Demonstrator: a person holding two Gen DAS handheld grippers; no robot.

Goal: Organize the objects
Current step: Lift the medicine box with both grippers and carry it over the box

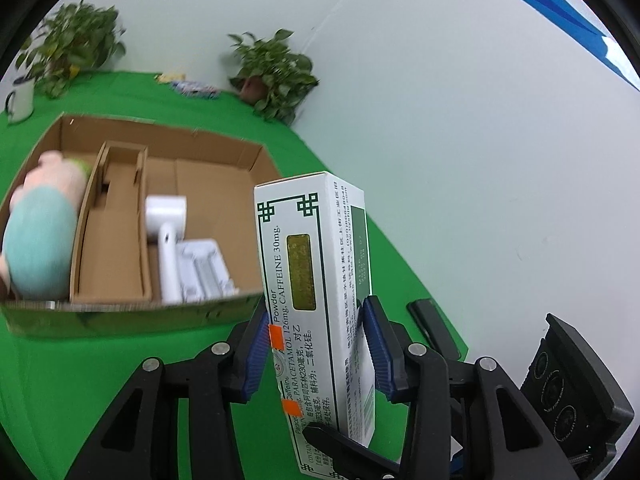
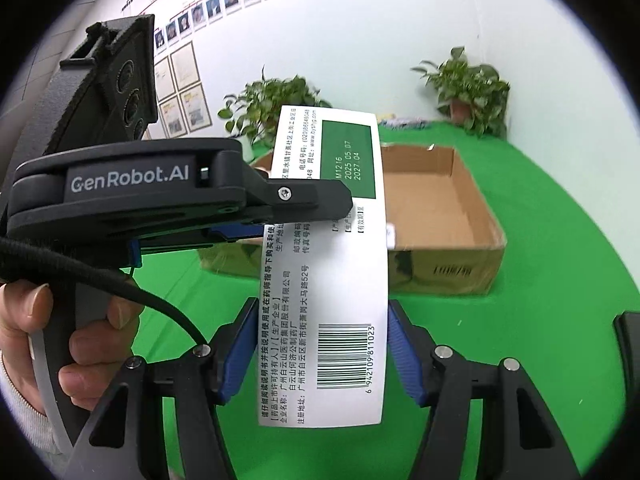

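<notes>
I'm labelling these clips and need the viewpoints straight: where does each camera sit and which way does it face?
Left wrist: rides the left gripper, looking along its fingers at the medicine box and cardboard tray; only its own fingers show.
Right wrist: rides the right gripper, facing the same box; a hand holding the left gripper shows.
Shared: box, tray, green cloth.

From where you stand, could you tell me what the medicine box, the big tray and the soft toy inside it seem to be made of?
Medicine box: thin printed paperboard, smooth and slightly glossy, with crisp folded edges.
Big tray: brown corrugated cardboard, matte; fluting shows along its cut rim and folded dividers.
Soft toy: probably plush fabric, judging by its fuzzy, rounded pink and teal shape, though it is blurred.
</notes>
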